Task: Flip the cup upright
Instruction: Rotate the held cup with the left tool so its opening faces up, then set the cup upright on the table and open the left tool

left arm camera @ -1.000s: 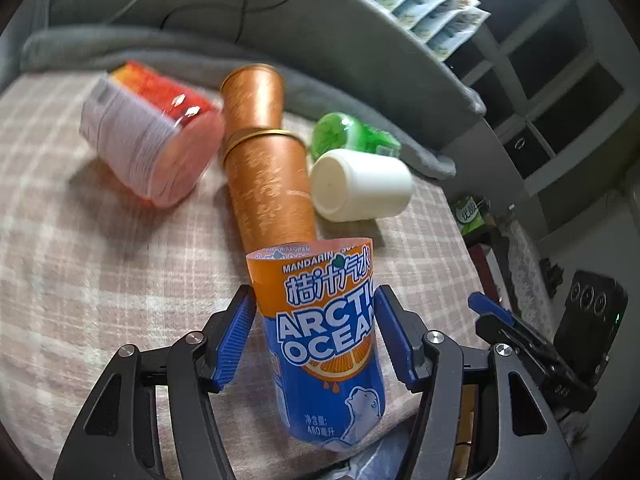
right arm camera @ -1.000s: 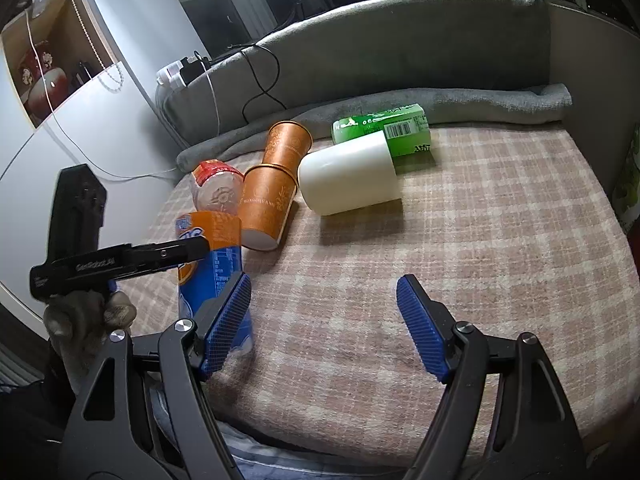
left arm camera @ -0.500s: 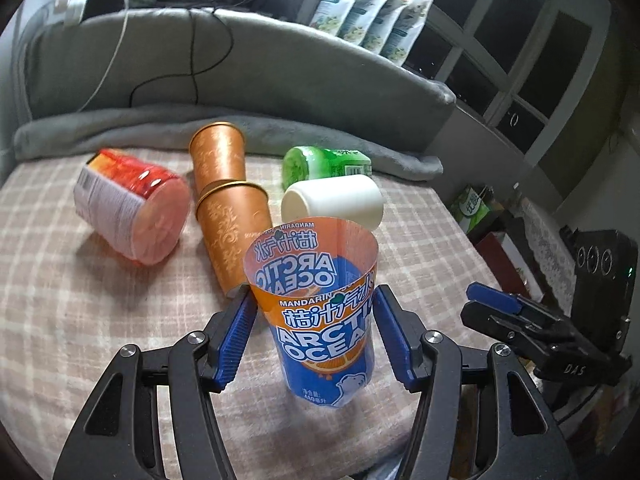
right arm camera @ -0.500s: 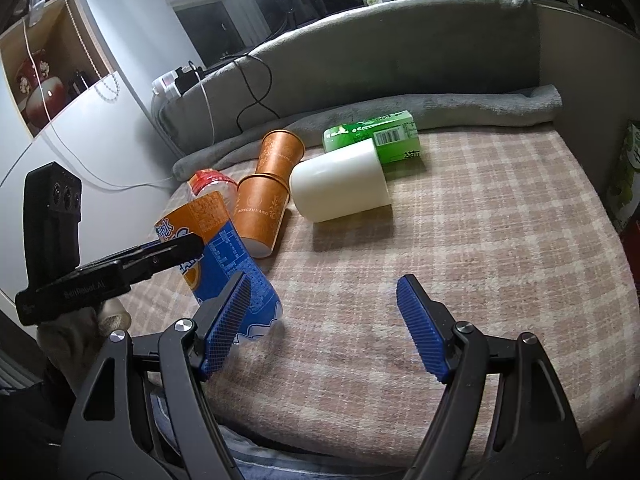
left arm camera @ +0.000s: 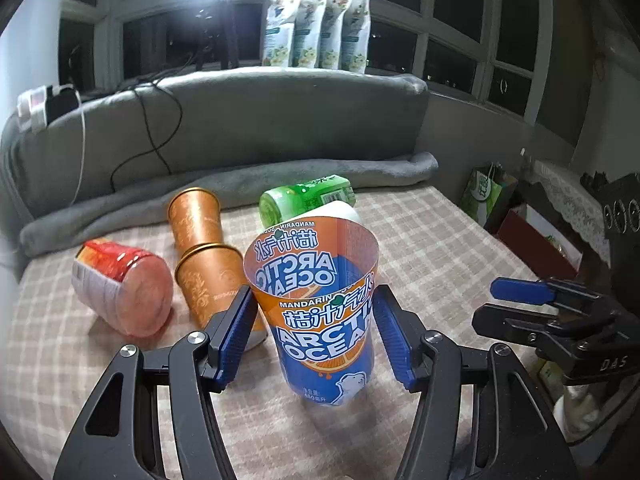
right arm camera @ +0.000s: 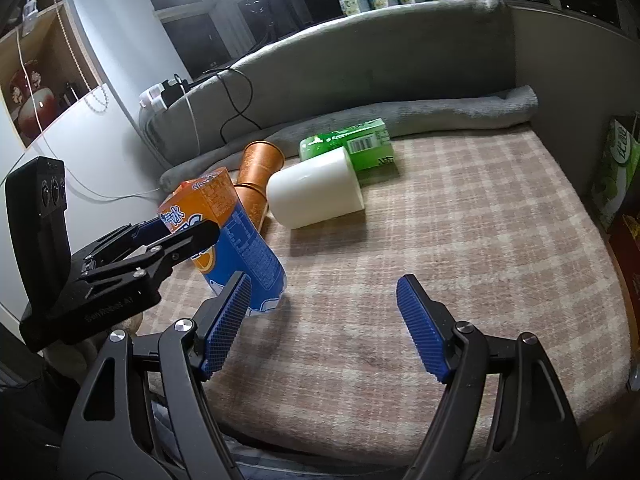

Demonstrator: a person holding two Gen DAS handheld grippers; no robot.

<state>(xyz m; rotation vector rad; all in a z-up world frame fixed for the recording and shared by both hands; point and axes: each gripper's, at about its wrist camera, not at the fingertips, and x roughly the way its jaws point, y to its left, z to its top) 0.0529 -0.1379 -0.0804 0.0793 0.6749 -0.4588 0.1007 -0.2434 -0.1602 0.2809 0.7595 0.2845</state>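
Note:
An orange and blue "Arctic Ocean" cup (left arm camera: 320, 312) sits between the blue pads of my left gripper (left arm camera: 314, 332), mouth up, tilted, its base on the checked cloth (left arm camera: 432, 248). The pads press its sides. In the right wrist view the same cup (right arm camera: 236, 240) leans left in the left gripper (right arm camera: 160, 240). My right gripper (right arm camera: 324, 320) is open and empty above the cloth's front part, right of the cup. It also shows in the left wrist view (left arm camera: 520, 296).
Two nested copper cups (left arm camera: 200, 248), a red and white cup (left arm camera: 120, 284), a white cup (right arm camera: 316, 192) and a green carton (right arm camera: 352, 148) lie on their sides behind. A grey blanket roll (left arm camera: 240, 184) and sofa back border the cloth.
My left gripper has turned the orange and blue cup from mouth down to mouth up and lowered its base to the cloth. The right gripper has stayed open and nearly still.

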